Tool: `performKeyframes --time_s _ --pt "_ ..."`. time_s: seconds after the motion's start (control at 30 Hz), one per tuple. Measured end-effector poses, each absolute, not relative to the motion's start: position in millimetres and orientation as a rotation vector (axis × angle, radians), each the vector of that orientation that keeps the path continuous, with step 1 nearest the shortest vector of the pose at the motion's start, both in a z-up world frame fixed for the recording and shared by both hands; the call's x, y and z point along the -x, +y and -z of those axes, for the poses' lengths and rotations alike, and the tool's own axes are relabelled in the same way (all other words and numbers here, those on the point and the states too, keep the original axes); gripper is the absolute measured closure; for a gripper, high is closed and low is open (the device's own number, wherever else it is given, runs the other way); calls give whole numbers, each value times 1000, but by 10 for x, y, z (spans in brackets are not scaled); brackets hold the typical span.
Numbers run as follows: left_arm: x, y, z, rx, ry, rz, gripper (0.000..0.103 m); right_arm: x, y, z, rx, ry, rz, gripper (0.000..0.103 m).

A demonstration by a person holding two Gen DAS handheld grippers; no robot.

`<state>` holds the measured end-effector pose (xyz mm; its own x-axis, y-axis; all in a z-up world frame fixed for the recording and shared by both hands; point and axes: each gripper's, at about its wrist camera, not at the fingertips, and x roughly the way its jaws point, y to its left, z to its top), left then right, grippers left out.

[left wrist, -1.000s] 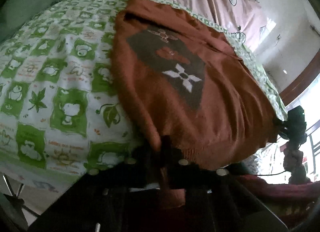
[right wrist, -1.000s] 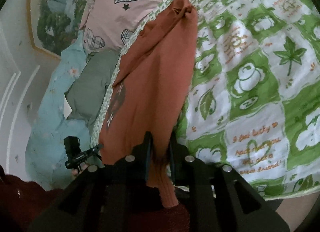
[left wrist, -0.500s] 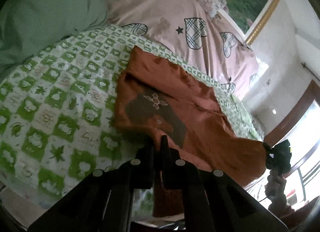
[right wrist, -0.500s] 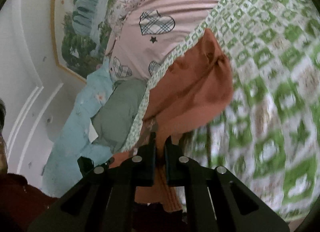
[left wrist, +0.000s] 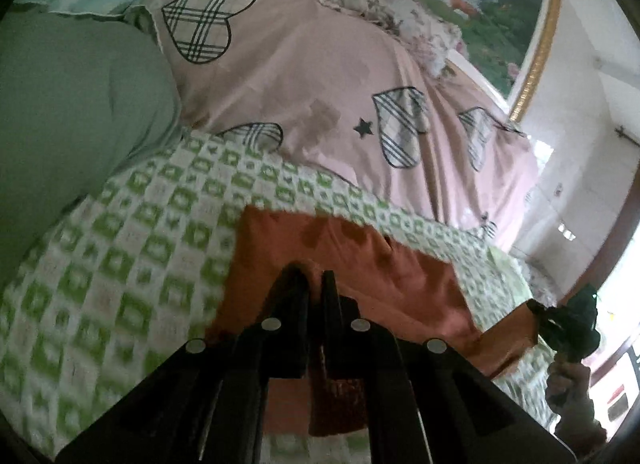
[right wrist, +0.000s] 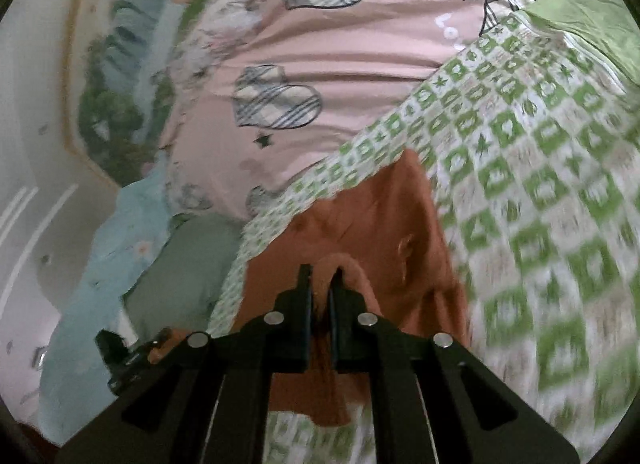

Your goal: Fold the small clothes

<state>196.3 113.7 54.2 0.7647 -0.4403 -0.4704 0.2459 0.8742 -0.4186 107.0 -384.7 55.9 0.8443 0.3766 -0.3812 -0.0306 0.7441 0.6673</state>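
Rust-orange knit filled the middle of both views: the little sweater (left wrist: 348, 264) lay on the green-checked blanket (left wrist: 132, 248) on the bed, with its near edge lifted. My left tongs (left wrist: 316, 276) were pressed together on one corner of that edge. My right tongs (right wrist: 320, 274) were pinching the other corner, and a fold of knit bulged up between their tips. I could see the right tongs in the left view too, holding their corner in the air.

I judged I was in the middle of a fold, bringing the bottom edge up and over toward the top. Next I would need to carry both corners forward evenly, lay them down flat, and only then let go.

Around it were a grey-green pillow (left wrist: 68, 119) on the left, a pink quilt with checked hearts (left wrist: 320, 87) behind, and a framed picture (left wrist: 500, 3) on the wall. Nothing lay on the sweater, but the quilt sat close behind it.
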Motion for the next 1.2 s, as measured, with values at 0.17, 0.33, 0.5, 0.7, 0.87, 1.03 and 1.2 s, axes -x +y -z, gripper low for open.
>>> performKeyframes --time_s 0.17,0.33,0.5,0.7,0.87,1.03,1.2 --pt "-2717 1013 -383 338 647 330 99 -1771 -3951 -474 -662 604 -147 95" --pt "-3299 925 17 324 730 279 99 -2236 -4031 -305 -612 695 -71 95" --pt "-3566 897 420 314 820 242 98 -2509 -4067 -34 -602 780 -29 95" --pt "-3137 881 350 335 834 345 95 -2217 -4070 -142 -592 748 7 93" --pt "-2615 326 223 189 860 528 89 -1867 -3452 -391 -320 665 2 90" --pt "-2627 -63 410 80 926 542 90 -1746 -3779 -433 -445 595 130 59" --pt "-2797 -77 512 103 978 547 91 -1658 -3825 -599 -443 601 7 58"
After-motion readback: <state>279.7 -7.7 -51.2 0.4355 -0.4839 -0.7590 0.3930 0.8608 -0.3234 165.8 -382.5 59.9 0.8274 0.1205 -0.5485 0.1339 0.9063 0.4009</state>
